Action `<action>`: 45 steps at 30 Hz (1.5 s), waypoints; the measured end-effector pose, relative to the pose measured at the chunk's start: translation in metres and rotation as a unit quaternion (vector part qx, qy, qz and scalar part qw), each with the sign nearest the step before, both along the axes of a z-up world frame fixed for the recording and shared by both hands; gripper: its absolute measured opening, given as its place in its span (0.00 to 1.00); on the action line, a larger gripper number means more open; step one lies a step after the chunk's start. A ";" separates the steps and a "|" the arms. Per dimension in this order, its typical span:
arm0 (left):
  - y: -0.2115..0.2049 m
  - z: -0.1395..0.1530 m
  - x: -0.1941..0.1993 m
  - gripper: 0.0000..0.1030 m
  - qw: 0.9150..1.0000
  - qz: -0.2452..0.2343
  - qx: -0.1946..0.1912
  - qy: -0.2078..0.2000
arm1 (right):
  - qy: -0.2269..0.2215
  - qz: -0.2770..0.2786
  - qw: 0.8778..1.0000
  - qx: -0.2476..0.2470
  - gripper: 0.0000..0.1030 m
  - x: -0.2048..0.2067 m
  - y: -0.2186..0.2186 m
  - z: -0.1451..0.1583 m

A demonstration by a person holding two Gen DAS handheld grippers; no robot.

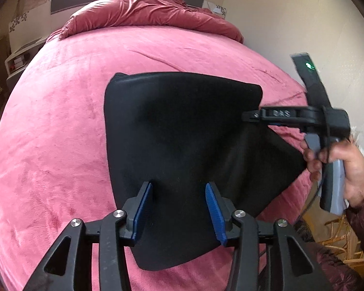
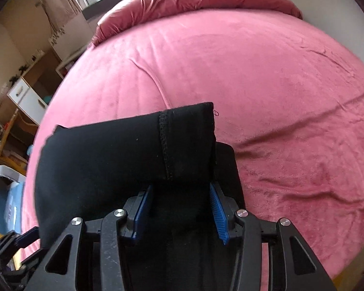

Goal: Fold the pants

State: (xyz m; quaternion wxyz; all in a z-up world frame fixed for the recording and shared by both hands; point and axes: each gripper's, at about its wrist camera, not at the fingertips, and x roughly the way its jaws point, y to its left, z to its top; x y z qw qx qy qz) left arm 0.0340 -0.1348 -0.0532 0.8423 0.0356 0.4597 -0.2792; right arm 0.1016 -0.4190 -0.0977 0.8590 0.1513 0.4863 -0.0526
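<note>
Black pants (image 1: 177,126) lie folded into a compact shape on the pink bed (image 1: 60,121). My left gripper (image 1: 179,201) hovers over their near edge. Its blue pads stand well apart, with cloth showing between them but not pinched. The right gripper (image 1: 248,116), held by a hand (image 1: 351,165), reaches in from the right with its tip at the pants' right edge. In the right wrist view a thick fold with a stitched seam (image 2: 165,145) lies just beyond the fingertips of the right gripper (image 2: 182,201). Its pads stand apart over black cloth (image 2: 109,160).
A bunched red duvet (image 1: 143,9) lies at the head of the bed under a window. White drawers (image 2: 29,97) and shelves stand off the bed's left side. A wicker chair (image 1: 339,237) stands at the lower right, and a pale wall runs along the right.
</note>
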 end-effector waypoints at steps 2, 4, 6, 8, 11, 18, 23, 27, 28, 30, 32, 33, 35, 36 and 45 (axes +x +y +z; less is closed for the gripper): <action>-0.002 -0.003 -0.002 0.46 1.000 -0.005 0.004 -0.002 | 0.008 0.001 1.000 -0.004 0.45 0.007 -0.001 -0.005; -0.005 -0.005 -0.001 0.47 1.000 -0.005 0.005 0.000 | 0.011 0.004 1.000 -0.009 0.45 0.011 -0.002 -0.008; -0.006 -0.004 -0.002 0.47 1.000 -0.002 0.002 0.003 | 0.010 0.006 1.000 -0.007 0.46 0.011 -0.004 -0.010; -0.008 -0.004 -0.002 0.48 1.000 -0.002 0.003 0.003 | 0.005 0.004 1.000 -0.001 0.46 0.010 -0.006 -0.011; -0.007 -0.003 -0.003 0.48 1.000 0.000 0.003 0.001 | -0.003 0.001 1.000 -0.002 0.46 0.004 -0.005 -0.008; 0.016 0.006 0.001 0.59 0.999 0.025 -0.026 0.000 | -0.021 0.000 1.000 -0.005 0.51 -0.010 -0.002 0.002; 0.043 0.009 0.012 0.60 0.997 0.054 -0.046 0.000 | -0.015 0.021 1.000 -0.003 0.71 -0.033 0.002 0.013; 0.070 0.003 0.026 0.60 0.994 0.088 -0.063 0.018 | 0.003 0.039 0.999 0.019 0.71 -0.062 0.000 0.013; 0.075 0.001 0.029 0.60 0.993 0.095 -0.070 0.026 | 0.008 0.044 0.999 0.031 0.71 -0.068 0.000 0.011; 0.086 -0.004 0.034 0.60 0.989 0.112 -0.085 0.042 | 0.015 0.050 0.998 0.034 0.71 -0.083 0.002 0.008; 0.095 -0.007 0.037 0.60 0.987 0.123 -0.091 0.050 | 0.019 0.055 0.998 0.029 0.71 -0.097 0.005 0.006; 0.099 -0.009 0.038 0.60 0.986 0.128 -0.095 0.052 | 0.021 0.056 0.998 0.026 0.71 -0.101 0.006 0.005; 0.100 -0.011 0.039 0.60 0.986 0.127 -0.096 0.054 | 0.023 0.058 0.998 0.003 0.57 -0.107 0.010 0.003; 0.098 -0.012 0.039 0.60 0.986 0.125 -0.093 0.055 | 0.024 0.061 0.998 -0.006 0.47 -0.108 0.012 0.002; 0.084 -0.015 0.044 0.84 0.991 0.092 -0.089 0.049 | 0.025 0.027 0.999 0.010 0.55 -0.119 -0.009 -0.015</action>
